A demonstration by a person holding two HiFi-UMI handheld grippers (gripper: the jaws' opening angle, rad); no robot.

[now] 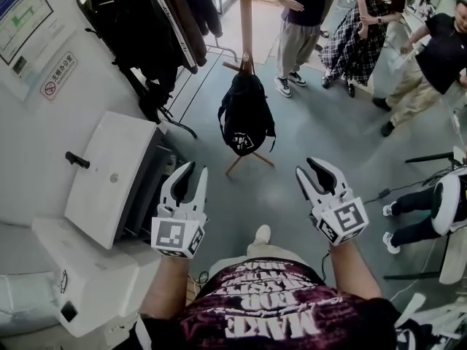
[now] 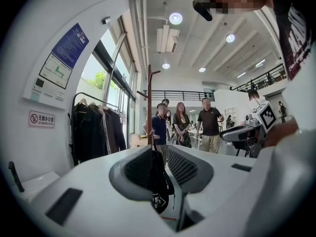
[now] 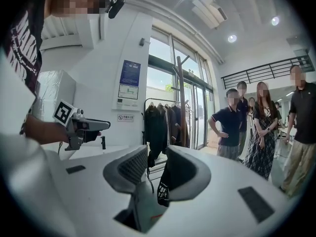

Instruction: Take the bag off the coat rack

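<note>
A black bag [image 1: 246, 115] hangs from a peg of the wooden coat rack [image 1: 246, 20], straight ahead of me. My left gripper [image 1: 188, 177] and right gripper [image 1: 315, 175] are held side by side, well short of the bag, both open with nothing between the jaws. In the left gripper view the bag [image 2: 159, 181] shows through the gap of the left gripper [image 2: 165, 157], below the rack's pole [image 2: 149, 102]. In the right gripper view the bag [image 3: 163, 184] is partly hidden behind one jaw of the right gripper [image 3: 157, 162].
A clothes rail with dark coats [image 1: 153, 20] stands left of the rack against the wall. A white office machine [image 1: 109, 173] sits close on my left. Several people [image 1: 306, 20] stand behind the rack, and a seated person's legs [image 1: 416, 228] are at the right.
</note>
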